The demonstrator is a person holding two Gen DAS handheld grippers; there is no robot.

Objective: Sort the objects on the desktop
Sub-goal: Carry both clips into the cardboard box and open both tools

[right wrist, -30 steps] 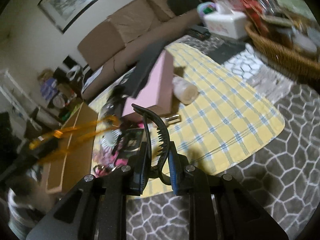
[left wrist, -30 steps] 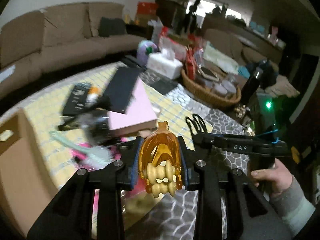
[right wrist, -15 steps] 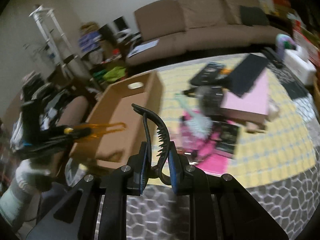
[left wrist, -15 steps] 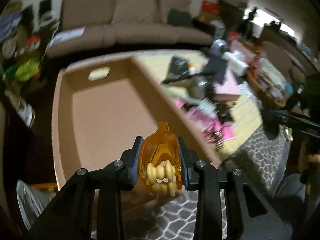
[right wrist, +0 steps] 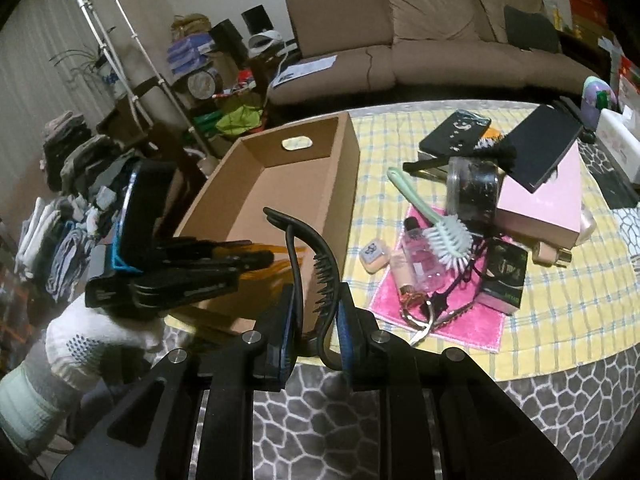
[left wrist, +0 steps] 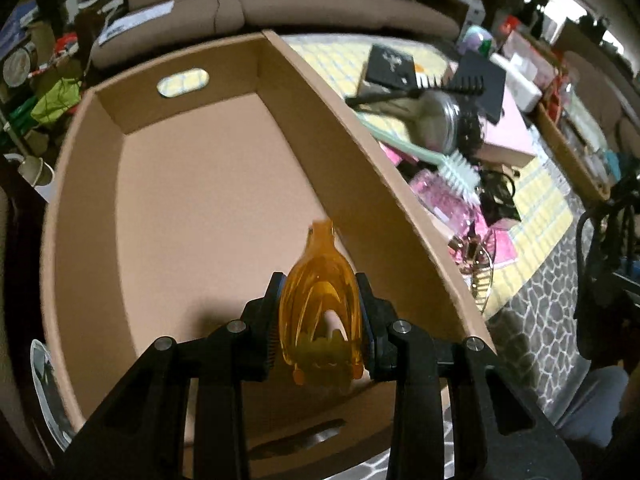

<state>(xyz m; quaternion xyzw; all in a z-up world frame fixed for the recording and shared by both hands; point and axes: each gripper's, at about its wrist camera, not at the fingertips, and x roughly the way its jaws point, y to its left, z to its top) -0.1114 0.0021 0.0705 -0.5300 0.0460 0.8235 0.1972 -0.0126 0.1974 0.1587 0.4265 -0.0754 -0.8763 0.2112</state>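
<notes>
The bench [right wrist: 552,408] wears a grey cover with a stone pattern, and a yellow checked cloth [right wrist: 560,300] lies over most of it. On the cloth sit an open cardboard box [right wrist: 344,160], a pink towel [right wrist: 472,328], a pink box [right wrist: 548,204] and a black case [right wrist: 454,136]. On the towel rest a clear pink bottle [right wrist: 424,260] and a mint brush [right wrist: 440,232]. A dark booklet [right wrist: 504,276] lies beside the towel.

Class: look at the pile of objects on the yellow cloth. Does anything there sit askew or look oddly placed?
Yes. The black notebook leans tilted across the pink box instead of lying flat, and the clear jar lies on its side, with the green brush slanting over the heap.
</notes>
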